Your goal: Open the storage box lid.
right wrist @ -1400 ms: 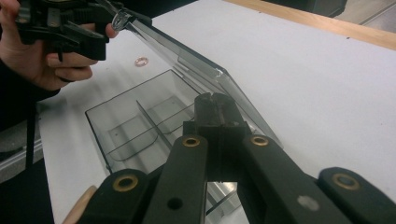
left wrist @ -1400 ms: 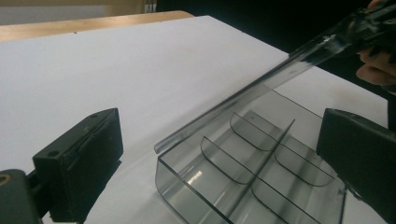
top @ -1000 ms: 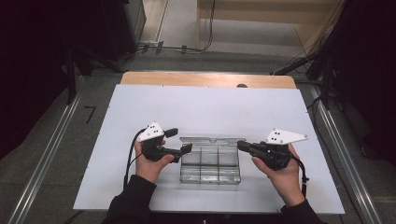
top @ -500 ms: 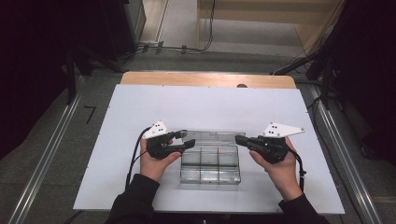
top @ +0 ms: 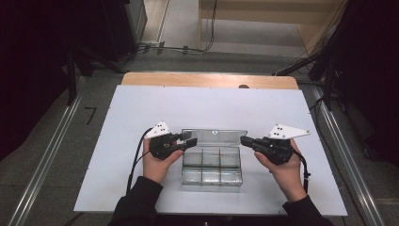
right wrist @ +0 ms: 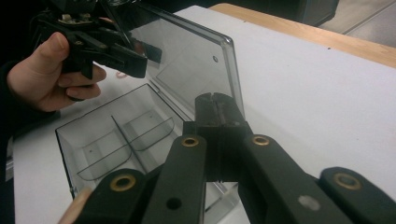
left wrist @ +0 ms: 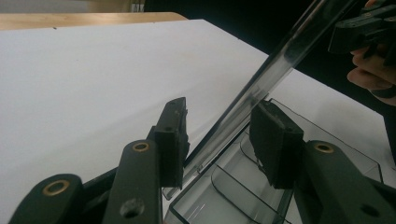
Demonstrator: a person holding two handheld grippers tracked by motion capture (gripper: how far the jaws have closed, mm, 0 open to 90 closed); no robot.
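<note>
— Where's the clear compartment box (top: pixel 211 162)?

— Near the front of the white table (top: pixel 211 106), its lid (top: pixel 214 136) raised, between both grippers.

— The left gripper (top: pixel 188 141)?

— At the lid's left end; its jaws have just been closing, the lid's edge between them, the pads not yet pressing.

— The right gripper (right wrist: pixel 215 100)?

— Jaws together at the lid's right end, nothing visibly held.

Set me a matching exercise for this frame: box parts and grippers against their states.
1 lid
2 left gripper
3 right gripper
4 box base

A jaws together
B raised, tilted
C flat on the white mat
D jaws apart astride the lid edge

Pairs: 1-B, 2-D, 3-A, 4-C.
The left gripper's jaws have just been closing, lid between them, not yet pinched.
</note>
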